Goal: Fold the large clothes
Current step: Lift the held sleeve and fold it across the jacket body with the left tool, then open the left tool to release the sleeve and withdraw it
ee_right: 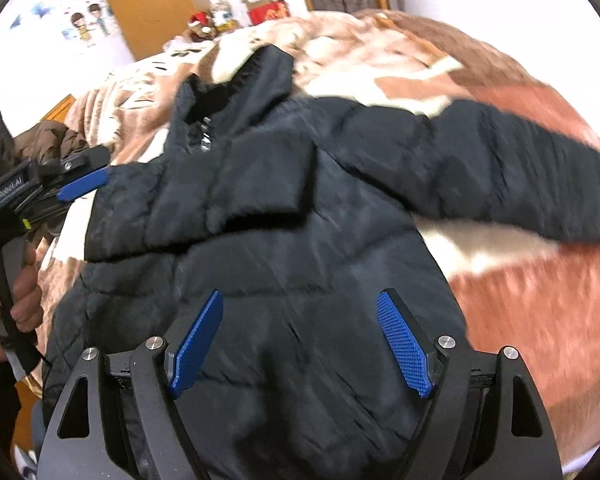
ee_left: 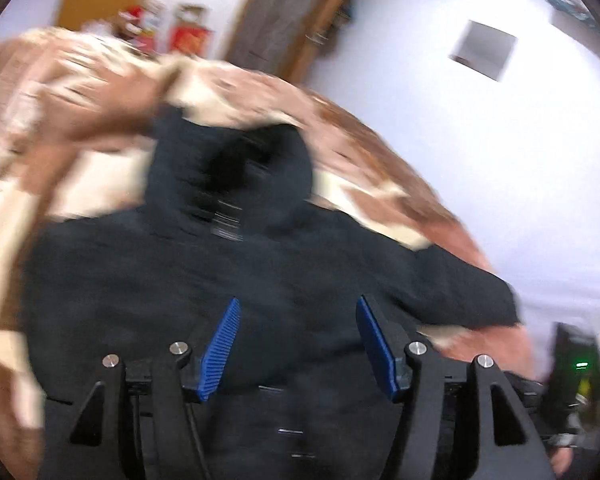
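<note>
We are working over a bed covered by a brown, pink and cream patterned blanket (ee_right: 520, 280), in a room with white walls and an orange-brown door (ee_right: 148, 4) behind the far end of the bed. The black padded jacket (ee_right: 284, 216) lies flat on that blanket, and we take its collar (ee_right: 228, 92) as our landmark. The collar points away from us toward the door, so the jacket's long axis runs from the collar straight down to the hem, which lies nearest our grippers.

One sleeve is already folded in: it lies across the chest just below the collar. The other sleeve (ee_right: 520, 184) stretches out flat from below the collar toward the right edge of the right wrist view, well apart from the body panel and crosswise to the long axis. We judge this outstretched sleeve to be the next thing to fold.

Our right gripper (ee_right: 300, 336) hovers over the lower body of the jacket, hem-side of the collar, with its blue pads spread wide and nothing between them. Our left gripper (ee_right: 80, 184) sits beside the jacket's left shoulder, level with the folded sleeve; in its own view (ee_left: 298, 344) the pads stand apart above the dark fabric, not pressing on it, though that picture is heavily blurred.

The outstretched sleeve lies on the right gripper's side, so that hand is plainly nearer. It would need to travel outward along the sleeve, away from the collar line, before closing.
</note>
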Demonstrator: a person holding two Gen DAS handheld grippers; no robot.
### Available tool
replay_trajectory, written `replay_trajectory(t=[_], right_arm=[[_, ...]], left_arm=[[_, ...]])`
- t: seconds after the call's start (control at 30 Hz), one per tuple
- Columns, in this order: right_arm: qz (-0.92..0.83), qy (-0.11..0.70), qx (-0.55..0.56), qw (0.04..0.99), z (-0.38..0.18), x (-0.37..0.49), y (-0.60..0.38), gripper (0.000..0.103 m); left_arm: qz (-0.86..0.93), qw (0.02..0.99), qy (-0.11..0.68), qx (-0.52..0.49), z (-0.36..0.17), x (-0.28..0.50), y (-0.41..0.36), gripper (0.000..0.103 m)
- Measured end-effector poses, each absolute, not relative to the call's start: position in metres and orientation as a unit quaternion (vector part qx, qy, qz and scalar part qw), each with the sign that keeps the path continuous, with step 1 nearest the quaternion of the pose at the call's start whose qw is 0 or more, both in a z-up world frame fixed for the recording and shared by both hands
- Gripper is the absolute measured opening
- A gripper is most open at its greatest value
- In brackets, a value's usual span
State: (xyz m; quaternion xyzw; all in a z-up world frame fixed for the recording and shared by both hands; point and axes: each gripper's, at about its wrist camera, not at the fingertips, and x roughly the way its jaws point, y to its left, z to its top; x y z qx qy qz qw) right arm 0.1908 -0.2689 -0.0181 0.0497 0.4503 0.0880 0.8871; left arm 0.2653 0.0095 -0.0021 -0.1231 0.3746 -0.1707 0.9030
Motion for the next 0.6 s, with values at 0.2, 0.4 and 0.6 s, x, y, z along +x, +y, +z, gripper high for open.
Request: replay_trajectory(t=[0.2,0.4,0.6], right_arm=[[0.098,0.446,0.023,0.889,-0.027,0.256,-0.235,0.044],[0.066,0.478,0.013,0.876,-0.061,0.316,-0.232,0.041],[0.056,0.493,-0.013,0.868,-0.096,0.320,-0.239,0.040]], left_arm=[[-0.013,0.892,0.425,-0.150,-0.053,0.303,0.105,0.061],[-0.013,0.876,0.464,-0.129,-0.101,0.335,0.105,0.061],[-0.006,0.880,0.468,-0.079,-0.119,0.340,0.081,0.063]])
